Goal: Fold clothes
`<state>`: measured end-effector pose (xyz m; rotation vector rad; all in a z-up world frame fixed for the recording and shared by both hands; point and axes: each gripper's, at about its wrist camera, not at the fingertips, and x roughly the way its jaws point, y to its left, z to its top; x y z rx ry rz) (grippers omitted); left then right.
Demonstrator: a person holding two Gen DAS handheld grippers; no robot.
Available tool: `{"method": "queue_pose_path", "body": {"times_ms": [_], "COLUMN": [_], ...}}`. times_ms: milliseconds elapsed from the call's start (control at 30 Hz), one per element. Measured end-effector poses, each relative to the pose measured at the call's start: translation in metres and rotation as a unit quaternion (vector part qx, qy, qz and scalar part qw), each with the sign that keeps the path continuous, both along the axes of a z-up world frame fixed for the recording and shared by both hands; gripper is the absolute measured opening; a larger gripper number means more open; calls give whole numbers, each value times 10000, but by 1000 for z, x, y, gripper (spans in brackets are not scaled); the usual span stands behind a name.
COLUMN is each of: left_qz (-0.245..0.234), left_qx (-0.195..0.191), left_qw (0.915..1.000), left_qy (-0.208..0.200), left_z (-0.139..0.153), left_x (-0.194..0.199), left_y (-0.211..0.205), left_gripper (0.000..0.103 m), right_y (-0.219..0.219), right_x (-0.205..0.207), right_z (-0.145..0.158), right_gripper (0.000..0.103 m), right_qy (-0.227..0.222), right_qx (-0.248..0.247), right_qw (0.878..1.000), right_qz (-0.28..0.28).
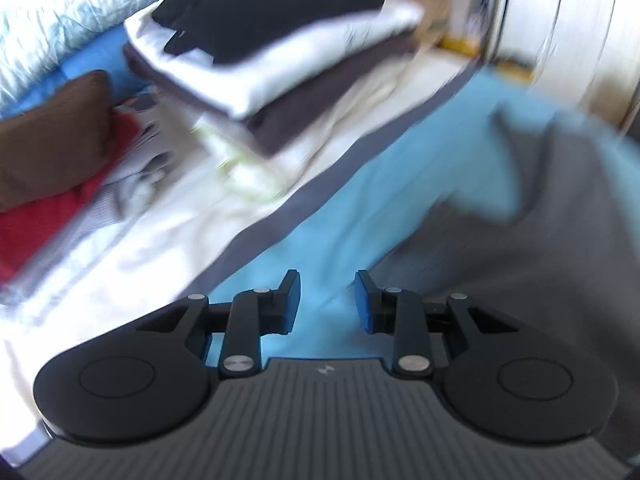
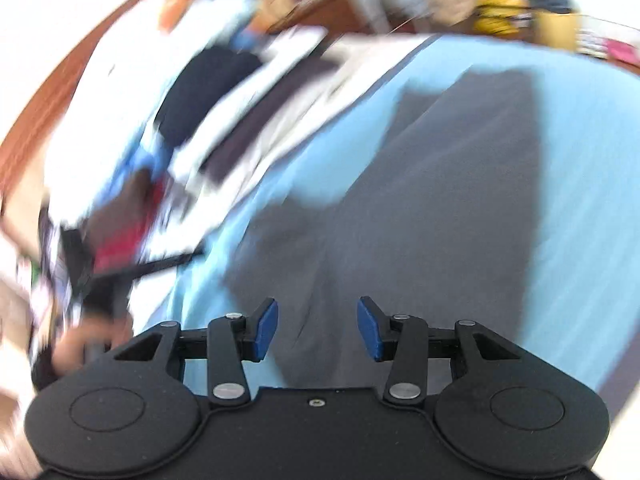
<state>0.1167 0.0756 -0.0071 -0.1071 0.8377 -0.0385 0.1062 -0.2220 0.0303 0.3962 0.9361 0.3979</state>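
A grey garment (image 2: 420,184) lies spread flat on a light blue sheet (image 2: 568,208), its sleeve reaching left. In the left wrist view the same grey garment (image 1: 520,248) fills the lower right. My left gripper (image 1: 327,300) hovers open over the blue sheet (image 1: 360,200) at the garment's left edge, with nothing between its blue pads. Above the garment's lower part, my right gripper (image 2: 318,328) is open too and holds nothing. Both views are blurred by motion.
A stack of folded clothes (image 1: 272,52), black on white on dark brown, sits at the back left on a white cover (image 1: 160,232). Brown and red clothes (image 1: 52,160) lie further left. A person's hand (image 2: 80,348) shows at the lower left of the right wrist view.
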Motion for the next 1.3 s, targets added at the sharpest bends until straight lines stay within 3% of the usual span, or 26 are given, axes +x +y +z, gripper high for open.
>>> {"method": "queue_pose_path", "body": {"times_ms": [133, 200, 300, 367, 500, 633, 700, 733, 767, 800, 900, 1033, 1100, 1300], "left_qz": [-990, -1461, -1607, -1606, -1697, -2029, -2152, -2218, -2328, -2427, -2635, -3063, -3265, -3417], "left_qx": [-704, -920, -820, -789, -668, -934, -1204, -1370, -1596, -1783, -1922, -1556, -1339, -1097], "left_qw": [9922, 9849, 9823, 9831, 9830, 9742, 9683, 9643, 9576, 9514, 9438, 9384, 9349, 9325], "left_qy": [-282, -70, 504, 393, 206, 337, 407, 458, 569, 647, 538, 357, 376, 407], "left_z": [31, 30, 12, 2, -15, -33, -42, -46, -49, -52, -51, -45, -47, -52], "left_x": [24, 46, 90, 113, 146, 163, 167, 168, 169, 169, 156, 128, 115, 91], "left_y": [-39, -73, -118, -140, -173, -196, -201, -203, -203, -204, -208, -222, -231, -232], "left_gripper": [31, 39, 42, 42, 42, 42, 34, 16, 9, 8, 8, 8, 8, 9], "right_y": [-32, -42, -55, -66, -88, -112, -116, -119, -122, -123, -123, -116, -101, -52], "right_x": [44, 69, 87, 88, 96, 107, 111, 113, 114, 115, 123, 134, 142, 153], "right_z": [17, 12, -5, -23, -52, -72, -79, -82, -84, -85, -87, -84, -76, -78], "right_gripper": [52, 52, 52, 52, 52, 52, 52, 52, 52, 52, 52, 53, 58, 59], "right_qy": [-56, -91, -124, -155, -118, -138, -184, -220, -251, -253, -154, -68, -144, -250], "right_qx": [-229, -174, 1, 450, 593, 952, 1011, 995, 990, 1035, 1330, 1642, 1441, 62], "right_qw": [9996, 9994, 9964, 9940, 9924, 9877, 9872, 9874, 9875, 9872, 9843, 9807, 9847, 9986], "right_qz": [-175, -279, -837, -984, -1074, -1233, -1216, -1207, -1198, -1188, -1153, -1061, -968, -455]}}
